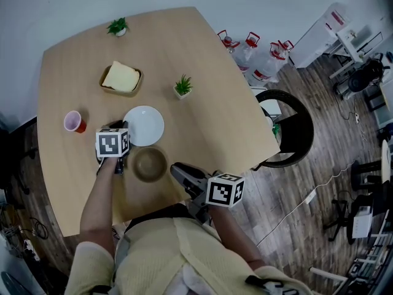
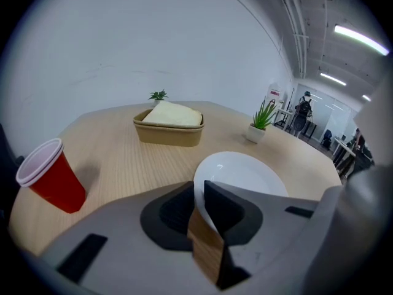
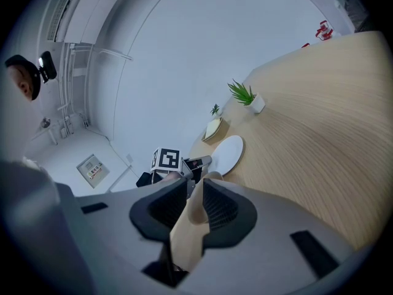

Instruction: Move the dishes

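Observation:
A white plate point(image 1: 146, 125) point(image 2: 245, 174) point(image 3: 229, 153) lies flat on the wooden table point(image 1: 202, 128). My left gripper point(image 1: 125, 126) point(image 2: 199, 192) is at the plate's left rim; the thin rim sits in the narrow gap between the jaws, which stand slightly apart around it. Just nearer me is a brown bowl point(image 1: 149, 163). My right gripper point(image 1: 174, 169) point(image 3: 195, 195) is shut on its right rim, which shows as a tan strip point(image 3: 191, 220) between the pads. The right gripper view also shows the left gripper point(image 3: 201, 162) at the plate.
A red cup point(image 1: 74, 121) point(image 2: 52, 177) stands left of the plate. Behind it is a brown tray with bread point(image 1: 121, 78) point(image 2: 170, 125). Two small potted plants point(image 1: 183, 86) point(image 1: 118, 26) stand further back. A dark chair point(image 1: 288, 128) and water bottles point(image 1: 252, 51) are off the table's right edge.

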`<move>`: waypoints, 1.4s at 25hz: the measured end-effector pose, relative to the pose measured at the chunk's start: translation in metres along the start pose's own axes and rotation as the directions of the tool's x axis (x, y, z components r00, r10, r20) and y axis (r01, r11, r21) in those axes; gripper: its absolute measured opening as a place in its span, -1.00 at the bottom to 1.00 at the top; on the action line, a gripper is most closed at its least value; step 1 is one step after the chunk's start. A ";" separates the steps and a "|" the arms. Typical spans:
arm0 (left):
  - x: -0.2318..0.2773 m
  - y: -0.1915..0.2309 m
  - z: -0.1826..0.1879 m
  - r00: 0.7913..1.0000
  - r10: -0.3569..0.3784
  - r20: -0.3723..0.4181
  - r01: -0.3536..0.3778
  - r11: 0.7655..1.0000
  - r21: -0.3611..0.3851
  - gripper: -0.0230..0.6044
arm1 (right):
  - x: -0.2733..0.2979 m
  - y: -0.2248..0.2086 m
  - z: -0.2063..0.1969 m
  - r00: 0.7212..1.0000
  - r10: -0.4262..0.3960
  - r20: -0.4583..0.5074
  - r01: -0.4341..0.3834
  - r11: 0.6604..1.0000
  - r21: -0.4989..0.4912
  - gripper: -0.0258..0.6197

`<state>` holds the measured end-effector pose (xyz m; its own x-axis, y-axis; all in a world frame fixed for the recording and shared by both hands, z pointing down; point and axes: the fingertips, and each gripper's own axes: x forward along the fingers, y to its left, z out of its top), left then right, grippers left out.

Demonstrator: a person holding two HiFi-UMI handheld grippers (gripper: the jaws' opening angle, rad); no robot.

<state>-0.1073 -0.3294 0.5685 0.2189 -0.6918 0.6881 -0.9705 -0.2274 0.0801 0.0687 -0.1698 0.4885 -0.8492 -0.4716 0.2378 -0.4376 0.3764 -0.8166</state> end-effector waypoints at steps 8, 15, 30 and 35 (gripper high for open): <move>-0.017 0.002 0.015 0.993 0.063 0.101 -0.067 0.997 0.037 -0.79 | 0.001 0.001 0.001 1.000 0.012 -0.016 -0.012 1.000 -0.014 -0.63; -0.047 0.004 0.020 0.986 0.064 0.156 -0.063 0.998 -0.013 -0.80 | 0.011 0.005 0.002 0.999 0.030 -0.039 -0.031 0.999 -0.027 -0.63; -0.131 -0.001 0.014 0.944 0.100 0.314 -0.075 0.993 -0.091 -0.80 | 0.020 0.010 0.015 1.000 0.021 -0.018 -0.023 0.995 -0.096 -0.68; -0.147 -0.006 0.002 0.938 0.109 0.328 -0.083 0.992 -0.094 -0.80 | 0.023 0.012 0.019 1.000 0.016 -0.013 -0.017 0.993 -0.113 -0.69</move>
<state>-0.1330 -0.2276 0.4658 0.1323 -0.8990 0.4175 -0.9905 -0.1038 0.0904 0.0491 -0.1911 0.4742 -0.8598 -0.4550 0.2317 -0.4536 0.4724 -0.7557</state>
